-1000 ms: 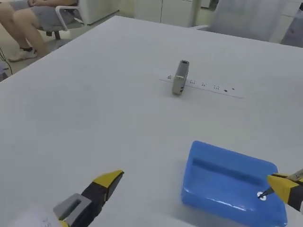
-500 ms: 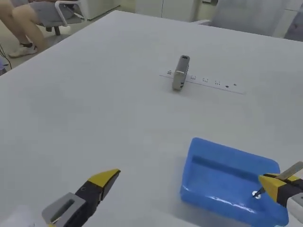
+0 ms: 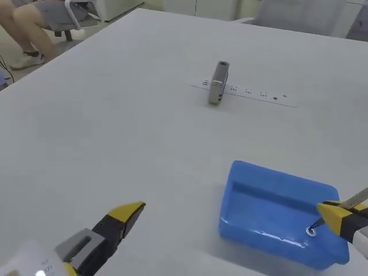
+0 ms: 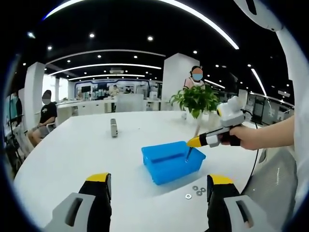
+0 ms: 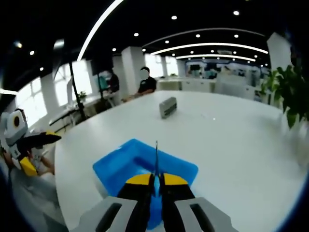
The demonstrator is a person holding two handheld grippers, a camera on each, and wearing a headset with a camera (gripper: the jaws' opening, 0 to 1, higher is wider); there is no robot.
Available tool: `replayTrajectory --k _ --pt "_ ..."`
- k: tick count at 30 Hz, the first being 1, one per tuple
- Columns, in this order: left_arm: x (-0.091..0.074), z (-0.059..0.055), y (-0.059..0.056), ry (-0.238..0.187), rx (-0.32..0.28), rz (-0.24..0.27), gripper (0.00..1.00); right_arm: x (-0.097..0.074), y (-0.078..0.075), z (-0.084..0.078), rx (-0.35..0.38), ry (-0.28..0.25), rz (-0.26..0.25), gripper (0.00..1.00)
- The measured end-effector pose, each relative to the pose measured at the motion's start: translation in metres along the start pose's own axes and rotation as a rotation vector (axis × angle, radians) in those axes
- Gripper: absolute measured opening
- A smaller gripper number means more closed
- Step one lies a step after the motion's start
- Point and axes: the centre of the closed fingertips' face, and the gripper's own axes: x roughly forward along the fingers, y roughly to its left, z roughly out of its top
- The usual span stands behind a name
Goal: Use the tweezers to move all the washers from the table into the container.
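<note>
Partly cut off, the right gripper (image 3: 336, 217) is entering the head view at 4 o'clock, with its body running past the frame edge. Its jaws are pressing together on the tweezers (image 3: 315, 226); the right gripper view is showing the thin shaft rising from between the two yellow jaw tips. The tweezers' point is sitting inside the blue container (image 3: 270, 190), by its 4 o'clock corner. A small pale washer (image 3: 311, 232) is showing right at the point, but whether it is being pinched or is lying on the container floor I cannot tell. The left gripper (image 3: 127, 211) is coming in at 7 o'clock, cropped by the bottom edge, with one yellow jaw tip in frame. Its own view is showing both jaws standing wide apart and holding nothing. That view is also giving the loose washers (image 4: 195, 192), lying on the table (image 3: 115, 126) just in front of the container's near wall and close to the table's edge; they are too small to count surely. From 9 to 12 o'clock of the container the white top is lying broad and bare. A grey block (image 3: 218, 83) is standing well apart at 12 o'clock, on a line of small dark marks too fine to read. A seated person (image 3: 34, 23) is showing at 10 o'clock beyond the table corner, cropped by the frame.
</note>
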Motion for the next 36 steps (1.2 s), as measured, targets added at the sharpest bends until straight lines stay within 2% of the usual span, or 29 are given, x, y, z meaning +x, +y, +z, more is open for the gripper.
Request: replayTrajectory --k 4,8,12,15,24,30,36 --pt "0.000 -0.001 0.000 0.003 -0.002 -0.002 0.81 -0.010 0.015 0.005 -0.017 -0.005 0.028 0.03" --pt "0.000 -0.001 -0.002 0.009 0.004 -0.005 0.81 -0.019 0.037 0.007 -0.013 -0.012 0.089 0.03" --pt "0.000 -0.001 -0.002 0.011 0.005 -0.008 0.80 -0.027 0.059 0.002 -0.007 0.003 0.153 0.03" --pt "0.000 -0.001 -0.002 0.013 0.002 -0.010 0.80 -0.030 0.071 -0.009 -0.010 0.031 0.182 0.03" --pt "0.000 -0.002 -0.003 0.019 0.008 -0.013 0.79 -0.030 0.080 -0.052 0.034 0.123 0.219 0.03" --pt "0.000 -0.004 -0.003 0.026 0.012 -0.014 0.79 -0.029 0.080 -0.063 0.050 0.149 0.223 0.03" --pt "0.000 -0.005 -0.004 0.031 0.015 -0.016 0.78 -0.030 0.083 -0.071 0.035 0.175 0.226 0.04"
